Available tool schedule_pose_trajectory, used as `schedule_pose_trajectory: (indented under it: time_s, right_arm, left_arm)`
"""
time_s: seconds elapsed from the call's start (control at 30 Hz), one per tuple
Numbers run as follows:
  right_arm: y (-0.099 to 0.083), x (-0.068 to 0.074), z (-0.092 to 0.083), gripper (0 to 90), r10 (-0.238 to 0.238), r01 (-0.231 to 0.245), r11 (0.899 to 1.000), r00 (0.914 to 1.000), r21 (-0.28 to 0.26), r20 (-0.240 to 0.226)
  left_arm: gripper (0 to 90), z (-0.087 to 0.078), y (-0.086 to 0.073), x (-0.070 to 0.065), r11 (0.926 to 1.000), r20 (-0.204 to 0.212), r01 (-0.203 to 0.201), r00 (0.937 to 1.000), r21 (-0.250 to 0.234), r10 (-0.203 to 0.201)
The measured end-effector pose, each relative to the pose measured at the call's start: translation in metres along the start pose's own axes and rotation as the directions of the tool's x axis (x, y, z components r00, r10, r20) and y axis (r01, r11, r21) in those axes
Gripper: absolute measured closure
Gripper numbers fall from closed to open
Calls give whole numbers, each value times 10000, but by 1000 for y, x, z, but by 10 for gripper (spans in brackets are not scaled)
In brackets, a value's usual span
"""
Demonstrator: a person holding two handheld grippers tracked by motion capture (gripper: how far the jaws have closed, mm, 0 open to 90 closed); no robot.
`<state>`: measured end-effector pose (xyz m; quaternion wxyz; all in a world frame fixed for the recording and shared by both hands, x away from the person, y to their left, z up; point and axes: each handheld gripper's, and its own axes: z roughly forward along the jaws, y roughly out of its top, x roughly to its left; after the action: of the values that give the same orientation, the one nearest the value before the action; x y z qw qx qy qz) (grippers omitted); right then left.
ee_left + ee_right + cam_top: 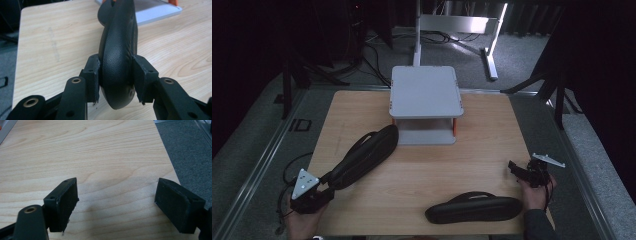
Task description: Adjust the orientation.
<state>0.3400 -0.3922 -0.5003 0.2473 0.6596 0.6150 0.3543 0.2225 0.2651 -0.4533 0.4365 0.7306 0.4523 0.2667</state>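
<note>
2 black slippers, 1 grey rack, 2 grippers. Left gripper clamped on heel of slipper one, lying w/ toe by the grey rack mid-table. Slipper two at front edge. Right gripper jaws apart, nothing between.

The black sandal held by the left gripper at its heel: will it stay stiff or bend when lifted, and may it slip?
The black sandal probably droops somewhat: it is long and gripped only at its heel end by the left gripper. Slipping seems unlikely, since its pebbled surface sits tightly between both pads. It looks light for its size, though being held on edge, it may twist.
</note>
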Motion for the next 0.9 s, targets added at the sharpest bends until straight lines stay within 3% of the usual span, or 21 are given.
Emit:
schedule_pose_trajectory:
  time_s: [0.13,0.23,0.3,0.43,0.53,0.63,0.7,0.83,0.9]
  right_arm:
    - [0,0,0,184,3,-3,10000,10000,2,-3]
    - [0,0,0,184,0,0,10000,10000,-5,-11]
    - [0,0,0,184,-9,9,10000,10000,-8,-10]
    - [0,0,0,184,-20,20,10000,10000,-14,-24]
    - [0,0,0,184,-28,28,10000,10000,-8,-13]
    - [0,0,0,184,-31,31,10000,10000,-4,-15]
    - [0,1,1,184,-40,40,10000,10000,-1,-7]
    - [0,0,1,184,-25,25,10000,10000,-7,-27]
    - [0,0,0,184,2,-2,10000,10000,-11,-48]
  left_arm:
    - [587,3,1,-7,9995,608,-299,9977,-117,306]
    - [582,6,3,-14,9990,1490,-423,9879,-136,438]
    - [544,12,5,-20,9986,2063,-530,9771,19,514]
    - [517,18,7,-27,9990,3103,-364,9497,-251,424]
    - [505,20,12,-31,9985,3566,-404,9329,-365,507]
    - [518,26,16,-34,9982,4207,-295,9059,-527,490]
    - [516,32,20,-39,9973,4412,-512,8948,-518,688]
    - [497,47,28,-48,9961,4687,-702,8790,-534,871]
    - [489,54,31,-49,9965,4578,-622,8853,-564,811]
